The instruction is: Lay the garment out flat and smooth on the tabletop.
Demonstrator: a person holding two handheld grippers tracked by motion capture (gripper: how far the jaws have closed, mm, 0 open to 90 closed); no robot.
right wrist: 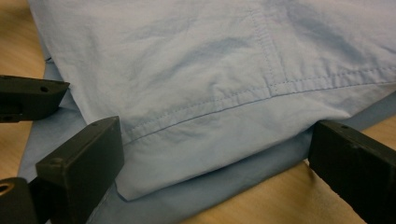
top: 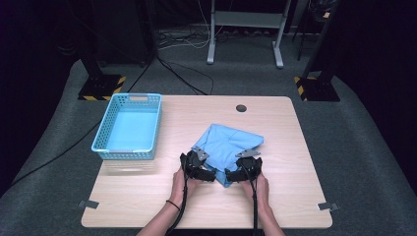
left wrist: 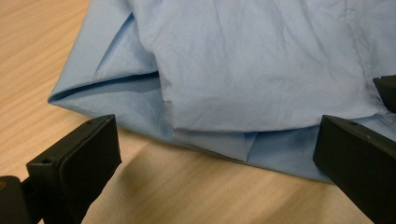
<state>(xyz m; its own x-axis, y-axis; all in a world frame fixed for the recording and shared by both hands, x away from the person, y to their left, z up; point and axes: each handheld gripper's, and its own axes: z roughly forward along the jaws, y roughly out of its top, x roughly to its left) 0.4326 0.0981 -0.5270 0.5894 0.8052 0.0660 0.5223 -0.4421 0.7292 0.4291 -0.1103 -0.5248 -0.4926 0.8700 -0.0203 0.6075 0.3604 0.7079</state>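
From above, your folded blue cloth lies mid-table, the blue basket to its left. Your left gripper and right gripper views reveal fingers spread wide at its layered near edge; the cloth's far side is cut off.

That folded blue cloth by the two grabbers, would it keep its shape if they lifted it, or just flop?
It would probably flop: the blue cloth lies in soft creased layers, so lifted edges should sag and the folds may open. It looks thin and likely light. Pushed across the wooden table, it would probably bunch up instead of sliding whole. The left gripper and right gripper both stand open at its near edge.
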